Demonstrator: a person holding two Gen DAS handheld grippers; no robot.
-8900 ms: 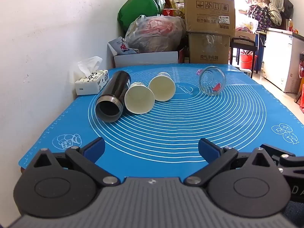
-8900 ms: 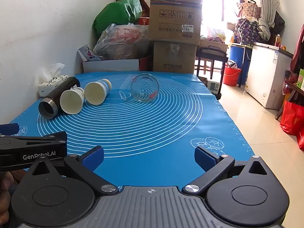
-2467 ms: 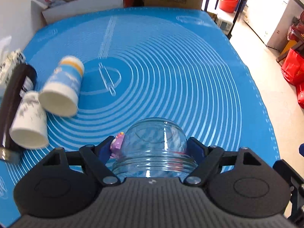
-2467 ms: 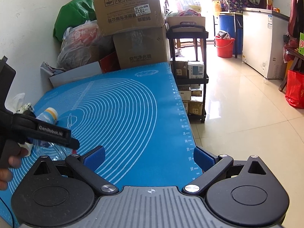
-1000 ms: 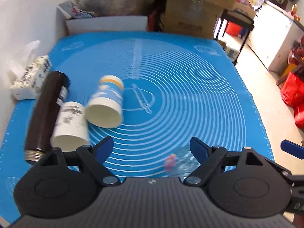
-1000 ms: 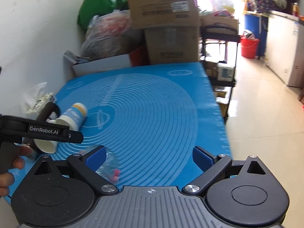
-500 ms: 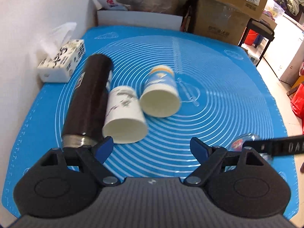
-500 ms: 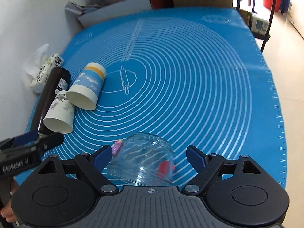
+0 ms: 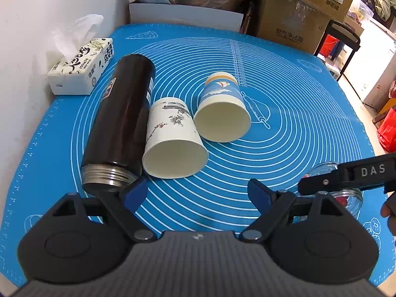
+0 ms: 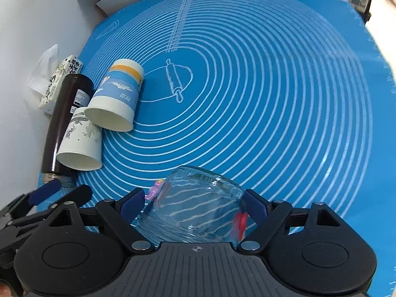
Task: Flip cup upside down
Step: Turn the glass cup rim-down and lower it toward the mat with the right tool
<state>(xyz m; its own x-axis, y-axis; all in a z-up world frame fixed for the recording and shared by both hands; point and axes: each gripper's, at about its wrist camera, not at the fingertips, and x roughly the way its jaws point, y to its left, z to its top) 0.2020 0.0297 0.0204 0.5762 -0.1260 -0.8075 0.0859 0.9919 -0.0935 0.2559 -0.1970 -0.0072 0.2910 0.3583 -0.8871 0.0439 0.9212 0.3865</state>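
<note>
A clear glass cup [image 10: 198, 208] with pink and red stickers stands mouth down on the blue mat [image 10: 272, 99], between the open fingers of my right gripper [image 10: 194, 203]; the fingers flank it with small gaps. The glass also shows at the right edge of the left wrist view [image 9: 346, 198], behind the right gripper's finger. My left gripper [image 9: 198, 193] is open and empty, above the mat just in front of a white paper cup [image 9: 173, 141], a blue paper cup [image 9: 222, 109] and a dark thermos [image 9: 121, 121], all lying on their sides.
A tissue box [image 9: 81, 69] sits against the white wall at the left. Cardboard boxes [image 9: 297, 12] and bags stand behind the table's far edge. The table's right edge drops to the floor [image 9: 358, 84].
My left gripper has let go of the glass and moved left toward the lying cups. My right gripper has come down around the glass, which now stands mouth down.
</note>
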